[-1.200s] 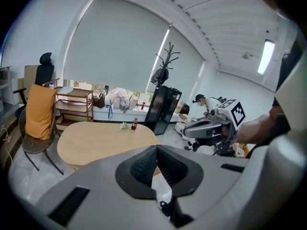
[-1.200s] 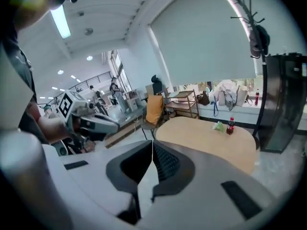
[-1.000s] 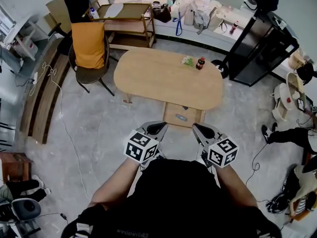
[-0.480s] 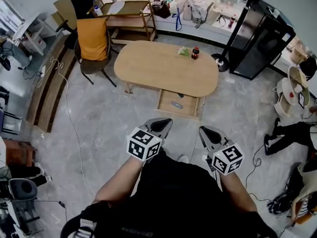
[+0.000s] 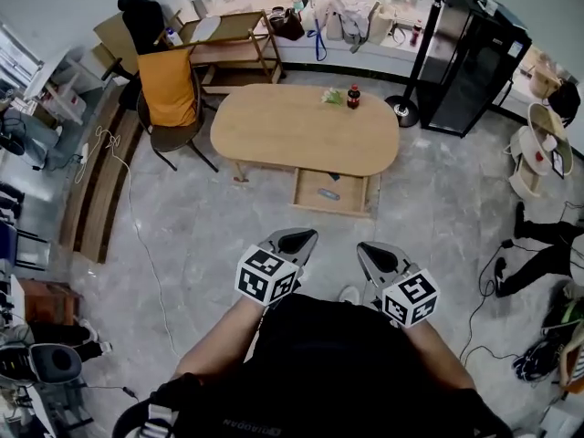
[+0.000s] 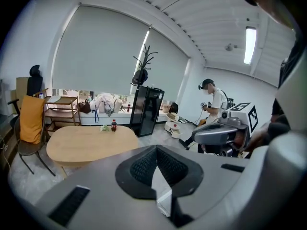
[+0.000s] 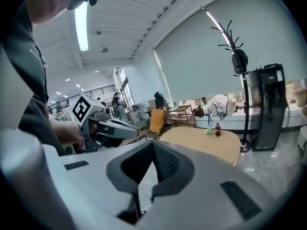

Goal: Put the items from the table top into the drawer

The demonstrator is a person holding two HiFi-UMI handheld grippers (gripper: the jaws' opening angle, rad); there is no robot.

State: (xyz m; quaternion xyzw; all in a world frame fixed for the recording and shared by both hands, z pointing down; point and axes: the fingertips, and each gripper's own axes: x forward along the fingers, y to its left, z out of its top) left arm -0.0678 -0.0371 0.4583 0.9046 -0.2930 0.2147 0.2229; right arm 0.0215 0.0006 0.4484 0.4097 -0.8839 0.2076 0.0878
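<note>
The oval wooden table (image 5: 301,130) stands well ahead of me. On its far edge are a dark cola bottle (image 5: 353,97) with a red cap and a small green item (image 5: 331,96). Under the near edge the drawer (image 5: 315,179) is pulled out, with a small blue thing (image 5: 329,194) lying in it. My left gripper (image 5: 306,236) and right gripper (image 5: 362,247) hang side by side over the floor, far short of the table, both shut and empty. The bottle (image 6: 113,125) shows past the left gripper (image 6: 156,152), and the bottle (image 7: 218,129) also shows past the right gripper (image 7: 153,147).
A chair with an orange cloth (image 5: 169,89) stands left of the table, with a wooden shelf cart (image 5: 228,35) behind it. A black cabinet (image 5: 474,53) and a coat stand (image 5: 415,62) are at the far right. A person's legs (image 5: 538,245) and cables lie on the floor to the right.
I have backed away from the table: it and the open drawer now sit farther off and smaller. Both grippers came back with me, still shut and side by side.
</note>
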